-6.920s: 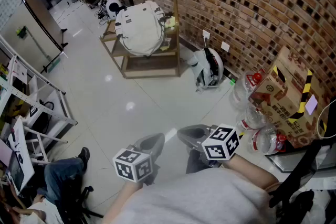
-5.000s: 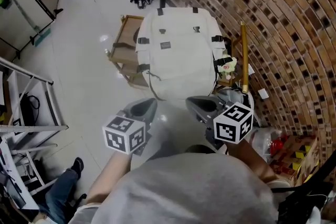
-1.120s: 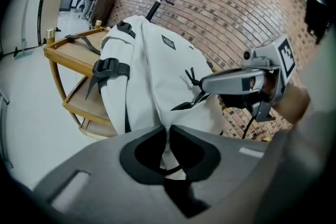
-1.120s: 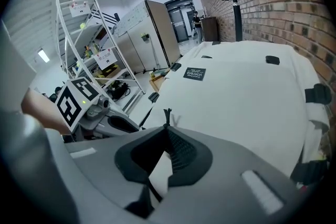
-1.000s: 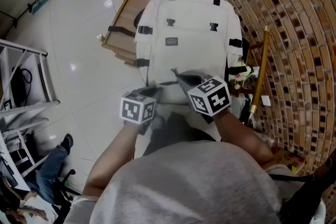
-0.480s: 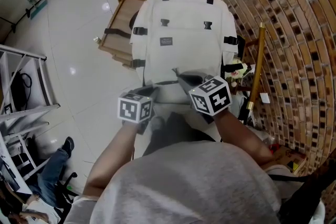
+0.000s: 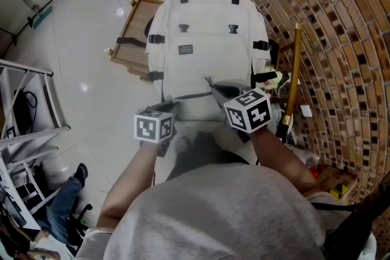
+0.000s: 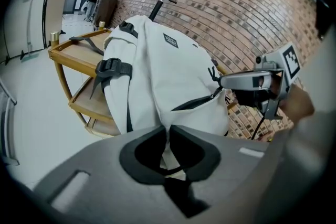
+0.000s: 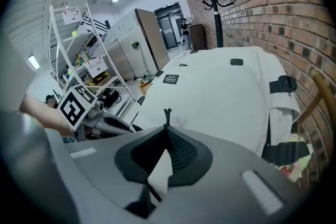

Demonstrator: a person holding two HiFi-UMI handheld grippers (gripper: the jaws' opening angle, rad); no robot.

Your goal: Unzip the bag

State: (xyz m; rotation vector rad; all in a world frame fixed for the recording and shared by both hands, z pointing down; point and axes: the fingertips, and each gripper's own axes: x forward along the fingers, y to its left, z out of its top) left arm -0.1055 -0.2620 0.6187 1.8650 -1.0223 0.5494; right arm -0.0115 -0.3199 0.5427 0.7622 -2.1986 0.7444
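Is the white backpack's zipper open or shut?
Partly open: a dark zipper gap runs across the backpack to the pull in the right gripper.

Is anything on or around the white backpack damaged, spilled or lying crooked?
Nothing looks damaged or spilled. The white backpack lies across the wooden cart and droops over its near edge. A dark zip gap stands open near the right gripper, which pinches the zip pull.

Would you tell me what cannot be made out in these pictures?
Head view: the bag's lower part, behind the person.
Left gripper view: inside the zip opening, too dark.
Right gripper view: most of the zip pull, buried between the right gripper's shut jaws.
Label print: too small everywhere.
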